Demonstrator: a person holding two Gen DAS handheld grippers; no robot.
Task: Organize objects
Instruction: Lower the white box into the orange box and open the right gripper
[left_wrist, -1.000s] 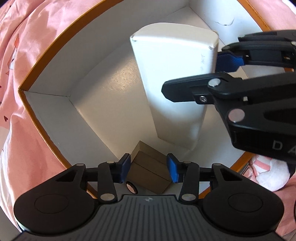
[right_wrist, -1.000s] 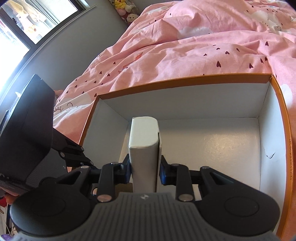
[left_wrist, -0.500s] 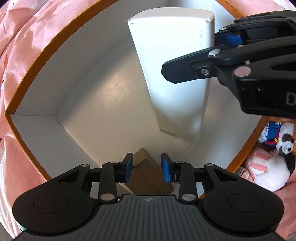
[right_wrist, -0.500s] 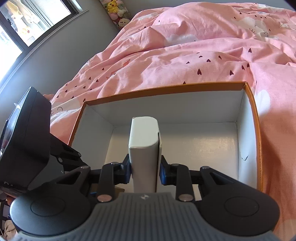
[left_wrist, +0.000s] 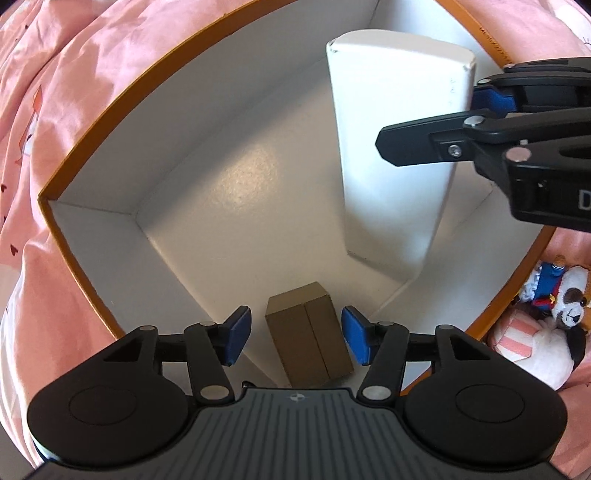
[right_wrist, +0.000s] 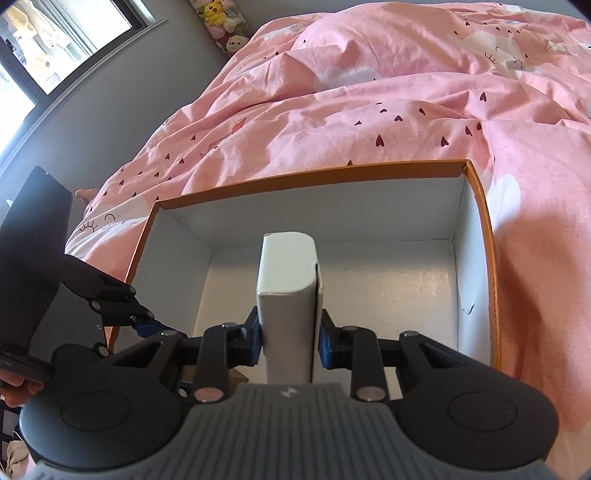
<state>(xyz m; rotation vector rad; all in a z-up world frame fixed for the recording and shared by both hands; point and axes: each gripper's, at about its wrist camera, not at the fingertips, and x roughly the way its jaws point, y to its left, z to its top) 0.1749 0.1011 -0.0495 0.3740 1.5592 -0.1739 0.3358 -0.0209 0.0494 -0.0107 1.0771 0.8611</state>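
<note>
Left gripper jaws have spread since 0.5 s ago, freeing brown box onto floor of orange box; right gripper still clamps white box upright inside; release left

1. Big box: orange outside and rim, white inside.
2. Tall carton: plain white.
3. Small carton: plain brown.
4. Duvet: pink, dark red hearts, white clouds.
5. Grippers: black, blue pads.
6. Plush dog: white and brown, blue and red outfit.
</note>
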